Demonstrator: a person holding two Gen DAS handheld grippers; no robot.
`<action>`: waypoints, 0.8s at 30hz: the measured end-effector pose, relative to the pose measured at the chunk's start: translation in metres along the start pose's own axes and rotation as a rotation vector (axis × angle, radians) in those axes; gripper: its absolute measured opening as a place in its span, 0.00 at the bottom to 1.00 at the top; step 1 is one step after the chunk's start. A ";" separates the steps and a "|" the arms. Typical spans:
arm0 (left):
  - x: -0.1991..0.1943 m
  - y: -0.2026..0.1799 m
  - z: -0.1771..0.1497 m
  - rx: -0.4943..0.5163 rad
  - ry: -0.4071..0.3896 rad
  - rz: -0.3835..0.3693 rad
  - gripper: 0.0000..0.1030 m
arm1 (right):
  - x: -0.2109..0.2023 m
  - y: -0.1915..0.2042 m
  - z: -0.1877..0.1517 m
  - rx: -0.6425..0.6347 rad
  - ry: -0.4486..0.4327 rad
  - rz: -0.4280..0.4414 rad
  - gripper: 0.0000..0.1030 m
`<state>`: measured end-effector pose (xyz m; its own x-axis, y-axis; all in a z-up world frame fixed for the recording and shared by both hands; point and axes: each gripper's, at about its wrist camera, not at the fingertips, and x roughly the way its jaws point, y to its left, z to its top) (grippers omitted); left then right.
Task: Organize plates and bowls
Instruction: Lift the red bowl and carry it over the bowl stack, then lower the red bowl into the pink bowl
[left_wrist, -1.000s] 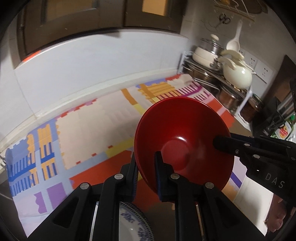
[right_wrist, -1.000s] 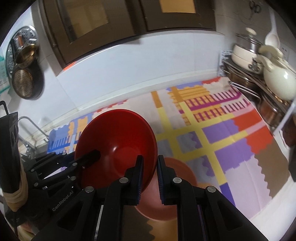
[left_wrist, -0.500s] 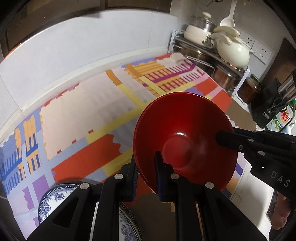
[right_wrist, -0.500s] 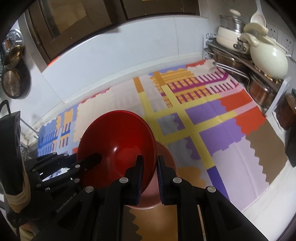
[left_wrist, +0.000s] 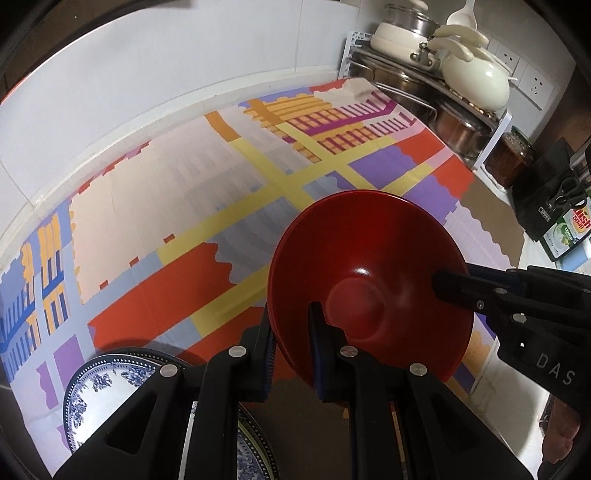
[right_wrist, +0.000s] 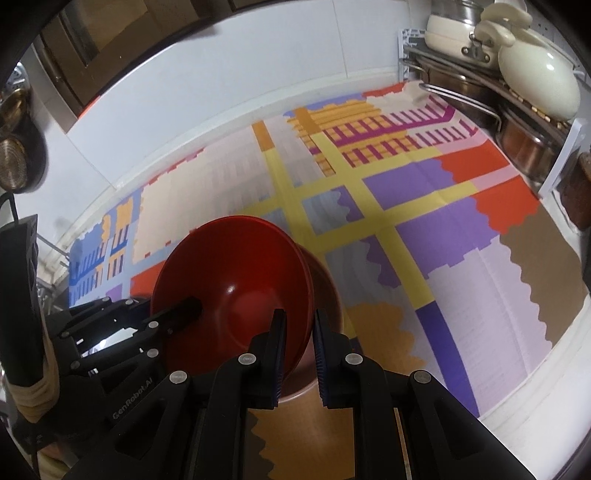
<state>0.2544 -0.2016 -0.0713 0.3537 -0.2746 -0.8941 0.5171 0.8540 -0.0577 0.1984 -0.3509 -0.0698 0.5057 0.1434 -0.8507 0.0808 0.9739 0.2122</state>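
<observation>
a red bowl is held tilted above a counter covered by a bright patchwork cloth, carried by two black handheld tongs at once. the left gripper is clenched on the bowl's near left rim and the right gripper is clenched on its near right rim, each with one finger inside and one outside. just under the bowl sits a brown bowl, a blue and white patterned plate lies at the near left, and cream pots crowd a rack at the far right.
</observation>
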 end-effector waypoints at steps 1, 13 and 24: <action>0.001 0.000 0.000 0.000 0.003 0.000 0.17 | 0.001 0.000 -0.001 0.000 0.005 0.001 0.16; 0.006 -0.003 -0.001 0.017 0.006 0.001 0.26 | 0.012 -0.005 -0.007 0.005 0.041 0.004 0.15; -0.009 -0.005 0.002 0.056 -0.076 0.044 0.60 | 0.008 0.000 -0.008 -0.038 0.024 -0.015 0.24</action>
<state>0.2502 -0.2047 -0.0625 0.4337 -0.2722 -0.8590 0.5419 0.8404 0.0074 0.1952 -0.3482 -0.0803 0.4835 0.1330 -0.8652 0.0552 0.9818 0.1818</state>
